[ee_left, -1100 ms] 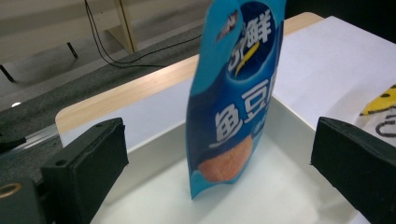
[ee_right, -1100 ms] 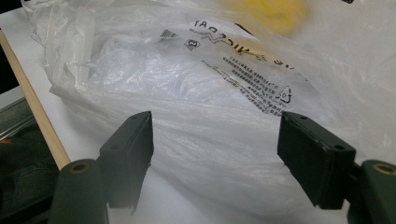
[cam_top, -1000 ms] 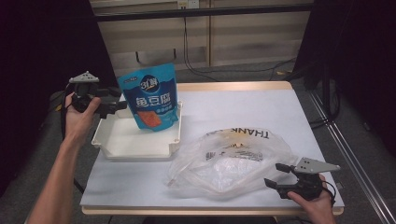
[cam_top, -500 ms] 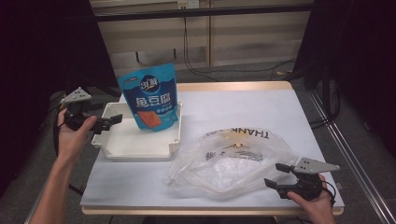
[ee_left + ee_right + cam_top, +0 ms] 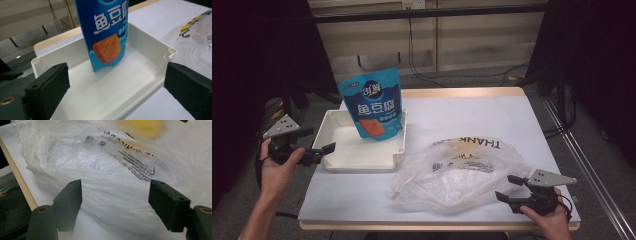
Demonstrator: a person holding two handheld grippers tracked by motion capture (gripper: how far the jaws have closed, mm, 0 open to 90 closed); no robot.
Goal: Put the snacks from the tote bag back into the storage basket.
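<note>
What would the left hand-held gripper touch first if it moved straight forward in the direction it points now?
Probably the near wall of the white tray. The left hand-held gripper is open and aimed at it. The blue pouch stands farther back, inside the tray. Depth is not certain.

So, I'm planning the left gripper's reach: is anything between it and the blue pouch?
Only the tray's near wall. The left gripper, jaws open, sits just outside the white tray, and the blue pouch stands inside against the far wall, so reaching over the rim looks workable.
</note>
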